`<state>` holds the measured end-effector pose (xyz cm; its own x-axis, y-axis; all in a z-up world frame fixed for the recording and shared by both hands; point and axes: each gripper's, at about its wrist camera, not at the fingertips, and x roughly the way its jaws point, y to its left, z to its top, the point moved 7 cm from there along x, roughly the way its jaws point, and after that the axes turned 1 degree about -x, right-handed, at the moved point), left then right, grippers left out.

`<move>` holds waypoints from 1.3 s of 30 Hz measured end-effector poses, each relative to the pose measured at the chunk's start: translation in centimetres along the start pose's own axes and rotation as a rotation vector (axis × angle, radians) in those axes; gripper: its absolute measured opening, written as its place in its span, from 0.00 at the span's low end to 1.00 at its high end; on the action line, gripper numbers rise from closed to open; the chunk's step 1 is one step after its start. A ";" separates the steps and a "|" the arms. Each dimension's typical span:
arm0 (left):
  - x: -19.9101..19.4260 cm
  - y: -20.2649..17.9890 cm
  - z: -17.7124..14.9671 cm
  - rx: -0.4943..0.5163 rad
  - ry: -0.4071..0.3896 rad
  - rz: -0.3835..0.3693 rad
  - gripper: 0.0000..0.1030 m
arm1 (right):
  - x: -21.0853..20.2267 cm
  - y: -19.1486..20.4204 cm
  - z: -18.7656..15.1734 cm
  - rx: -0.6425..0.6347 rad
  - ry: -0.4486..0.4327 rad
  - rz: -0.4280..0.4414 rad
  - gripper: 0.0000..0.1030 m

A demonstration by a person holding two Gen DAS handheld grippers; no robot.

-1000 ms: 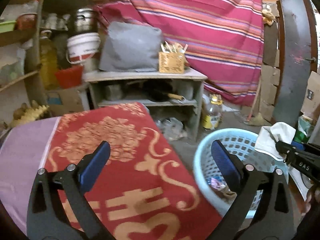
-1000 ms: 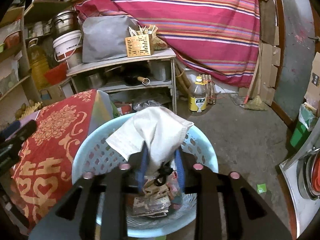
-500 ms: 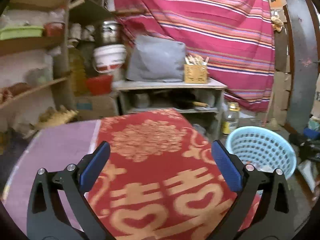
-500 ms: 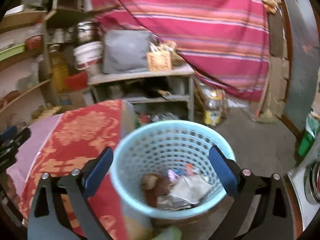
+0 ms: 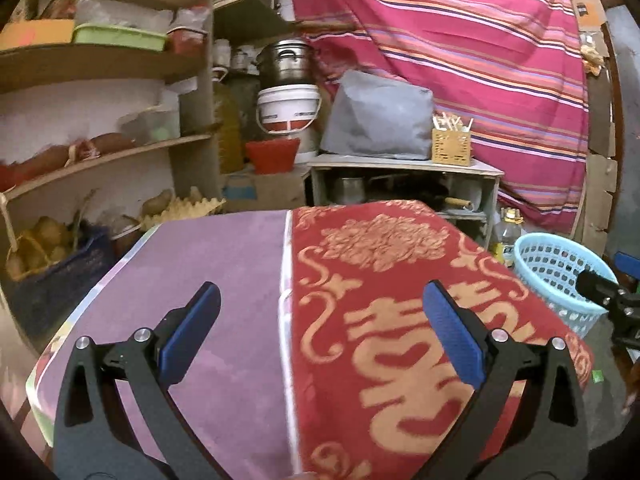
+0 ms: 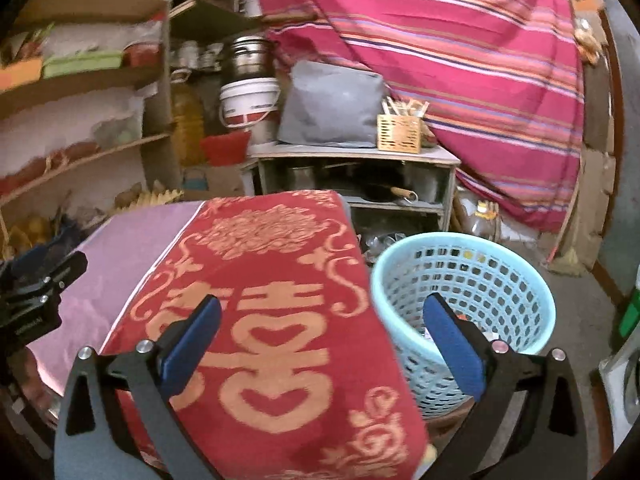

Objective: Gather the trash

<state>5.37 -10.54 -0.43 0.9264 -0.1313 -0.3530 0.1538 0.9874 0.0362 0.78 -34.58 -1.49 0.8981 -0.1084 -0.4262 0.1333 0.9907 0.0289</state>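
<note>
A light blue perforated basket stands on the floor right of the table, with a little trash showing inside; it also shows in the left wrist view. My right gripper is open and empty, above the table's right edge beside the basket. My left gripper is open and empty, over the table where the purple cover meets the red and gold cloth. No loose trash shows on the table.
Wooden shelves with food and containers stand at the left. A low grey cabinet with a grey bag, white bucket and wicker box stands behind the table. A striped red curtain hangs at the back. An oil bottle stands on the floor.
My right gripper opened and dropped the white cloth-like trash into the basket, then pulled back and left over the table. My left gripper swung left across the table.
</note>
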 end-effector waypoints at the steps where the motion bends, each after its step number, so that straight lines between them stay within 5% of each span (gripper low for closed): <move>1: -0.2 0.6 -0.4 0.005 -0.004 0.018 0.95 | 0.1 0.9 -0.2 -0.009 -0.004 -0.001 0.96; 20: 0.1 6.4 -2.8 -0.060 -0.015 0.119 0.95 | 1.1 9.2 -1.1 -0.135 -0.047 0.025 0.96; 39: 0.7 4.9 -3.6 -0.024 0.003 0.091 0.95 | 2.4 7.2 -1.8 -0.024 -0.003 0.030 0.96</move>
<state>5.59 -5.48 -3.85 0.9350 -0.0404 -0.3522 0.0605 0.9971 0.0464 3.13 -27.51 -3.92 0.9030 -0.0794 -0.4223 0.0967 0.9951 0.0197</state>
